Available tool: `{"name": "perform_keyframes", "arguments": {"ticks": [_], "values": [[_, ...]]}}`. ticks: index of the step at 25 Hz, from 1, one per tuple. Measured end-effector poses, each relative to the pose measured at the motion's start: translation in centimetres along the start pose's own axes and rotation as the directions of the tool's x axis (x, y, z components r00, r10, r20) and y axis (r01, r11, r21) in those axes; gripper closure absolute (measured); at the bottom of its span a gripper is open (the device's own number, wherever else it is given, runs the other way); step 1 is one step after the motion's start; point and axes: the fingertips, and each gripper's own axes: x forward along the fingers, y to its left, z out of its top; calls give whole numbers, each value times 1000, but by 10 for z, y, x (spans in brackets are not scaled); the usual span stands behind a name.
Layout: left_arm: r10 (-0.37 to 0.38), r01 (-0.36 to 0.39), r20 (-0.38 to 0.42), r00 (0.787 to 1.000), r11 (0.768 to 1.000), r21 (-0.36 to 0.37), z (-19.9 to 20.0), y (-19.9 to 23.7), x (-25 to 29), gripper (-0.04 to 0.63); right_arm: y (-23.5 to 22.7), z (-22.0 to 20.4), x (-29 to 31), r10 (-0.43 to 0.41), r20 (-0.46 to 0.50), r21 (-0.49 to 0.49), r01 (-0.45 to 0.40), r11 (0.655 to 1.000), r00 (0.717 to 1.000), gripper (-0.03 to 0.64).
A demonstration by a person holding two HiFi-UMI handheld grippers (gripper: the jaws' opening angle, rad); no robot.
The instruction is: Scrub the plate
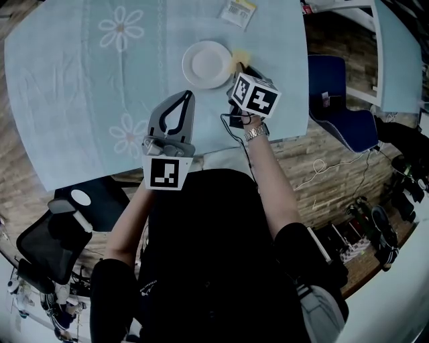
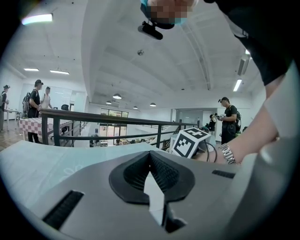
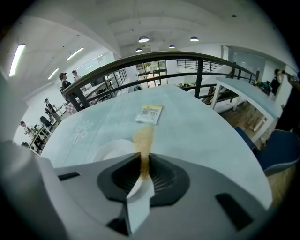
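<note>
Item, table (image 1: 60, 80): round-edged, covered by a pale blue cloth with white flower print, standing on a wood-plank floor. Item, plate (image 1: 206, 64): white, round, empty, flat on the cloth towards the table's far right part. Item, scrub pad (image 1: 239, 56): yellow-brown, thin, seen edge-on in the right gripper view, just beside the plate's right rim; whether it touches the rim cannot be told. Item, right gripper (image 1: 242, 67): reaching over the near right table edge towards the plate, marker cube uppermost, jaws pressed together on the near end of the scrub pad, whose free end sticks out forward beyond the tips. Item, left gripper (image 1: 186, 96): above the near table edge, left of and nearer than the plate, apart from it; in the left gripper view its jaws meet at the tips with nothing between them, angled upward towards the ceiling and a black railing (image 2: 93, 118). Item, packet (image 1: 238, 11): small, flat, yellow and white, on the cloth beyond the plate, well apart from it. Item, wristwatch (image 1: 256, 132): metal band, on the person's right wrist. Item, blue chair (image 1: 338, 100): right of the table. Item, black chair (image 1: 57, 234): on the floor at lower left
</note>
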Motion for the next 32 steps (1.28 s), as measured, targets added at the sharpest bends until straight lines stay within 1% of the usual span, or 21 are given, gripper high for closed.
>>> {"name": "perform_keyframes", "arguments": {"ticks": [5,9,14,18,22,25,28,32], "values": [[18,-18,12,1000,1000,-14,0,4,-8,583,25,-3,-8,68,-4,9,-68,998,998,563],[27,-27,13,1000,1000,-7,0,7,-13,583,53,-10,-9,139,-26,-17,-140,990,990,563],[51,-50,12,999,998,-24,-4,11,-18,583,88,-27,-5,226,-71,-40,-229,973,972,563],[63,-62,8,998,997,-35,-6,13,-22,583,107,-39,-1,277,-104,-38,-282,959,955,563],[69,-69,-9,998,997,-25,-11,14,-24,583,114,-46,7,295,-127,-26,-301,953,947,563],[77,-78,-15,997,996,-36,-12,15,-24,583,112,-45,9,285,-129,-26,-290,957,950,563],[76,-76,-19,997,997,-23,-14,17,-23,583,108,-49,14,281,-141,-9,-285,959,949,563],[78,-79,-24,997,996,-31,-16,17,-21,583,103,-51,18,277,-149,1,-280,960,949,563]]}}
